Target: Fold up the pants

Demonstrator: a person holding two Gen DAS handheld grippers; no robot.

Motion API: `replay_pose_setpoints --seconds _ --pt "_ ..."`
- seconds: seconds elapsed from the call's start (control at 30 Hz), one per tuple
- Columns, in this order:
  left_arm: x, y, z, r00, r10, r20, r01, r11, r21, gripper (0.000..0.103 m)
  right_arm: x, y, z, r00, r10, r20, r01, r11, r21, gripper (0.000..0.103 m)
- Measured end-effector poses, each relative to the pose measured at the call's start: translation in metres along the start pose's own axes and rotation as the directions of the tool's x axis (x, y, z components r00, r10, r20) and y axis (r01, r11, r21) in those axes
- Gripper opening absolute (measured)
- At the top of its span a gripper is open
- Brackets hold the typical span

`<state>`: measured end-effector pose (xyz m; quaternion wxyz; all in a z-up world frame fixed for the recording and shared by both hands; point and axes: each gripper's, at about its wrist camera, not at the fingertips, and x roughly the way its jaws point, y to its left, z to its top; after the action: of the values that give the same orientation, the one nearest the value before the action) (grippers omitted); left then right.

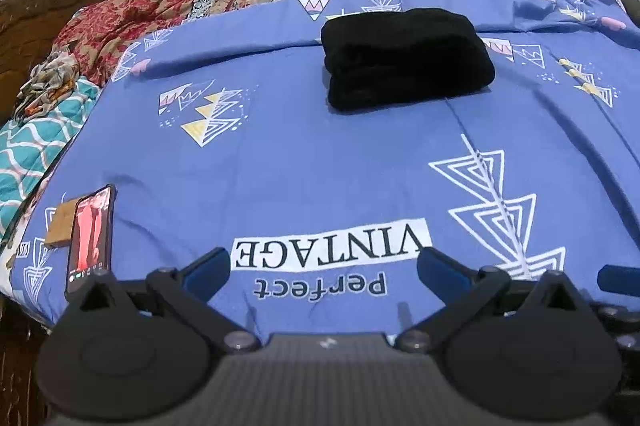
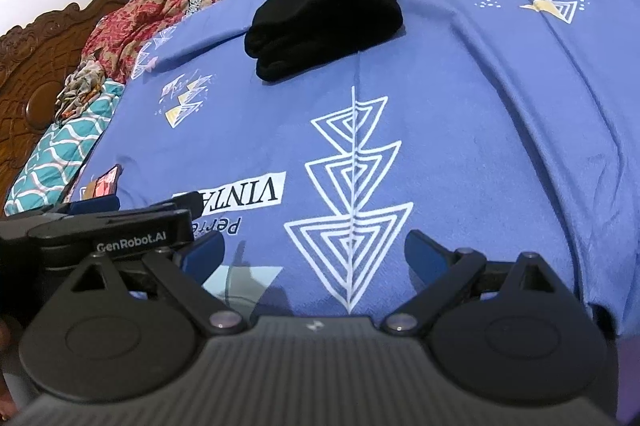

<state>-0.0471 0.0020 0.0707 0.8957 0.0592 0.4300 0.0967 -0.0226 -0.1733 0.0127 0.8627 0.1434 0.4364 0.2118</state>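
Bedsheet (image 1: 320,166): grippers wide, off pants (image 1: 406,58)

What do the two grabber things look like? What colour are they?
Both are alike. The left gripper and right gripper each have black angular link arms joined by silvery rivets, round black discs at the sides, and a grey ribbed body in the middle. The fingertips wear dark blue pads. In the right wrist view, the left gripper's side reads "GenRobot.AI" in white.
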Motion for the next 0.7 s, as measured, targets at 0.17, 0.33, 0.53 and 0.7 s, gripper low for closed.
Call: replay_pose_setpoints --seconds 0.17,0.33,0.53,0.7 --pt "0.002 0.001 -0.002 1.0 -0.002 -0.018 0.002 1.0 -0.01 0.103 0.001 0.0 -0.001 1.0 0.001 -0.008 -0.001 1.0 0.004 0.098" --pt "0.007 0.001 -0.005 0.998 -0.019 -0.065 0.018 1.0 -0.024 0.103 0.003 -0.002 0.0 1.0 -0.01 -0.022 0.011 1.0 0.008 0.098" --pt "0.01 0.0 -0.009 0.994 -0.041 -0.102 0.037 0.999 -0.038 0.103 -0.002 -0.001 0.0 0.997 -0.075 0.027 0.075 0.997 0.003 0.098" --pt "0.009 0.0 -0.01 0.992 -0.076 -0.103 0.072 0.996 -0.046 0.103 -0.005 -0.005 0.001 0.992 -0.113 0.063 0.113 0.994 0.01 0.098"
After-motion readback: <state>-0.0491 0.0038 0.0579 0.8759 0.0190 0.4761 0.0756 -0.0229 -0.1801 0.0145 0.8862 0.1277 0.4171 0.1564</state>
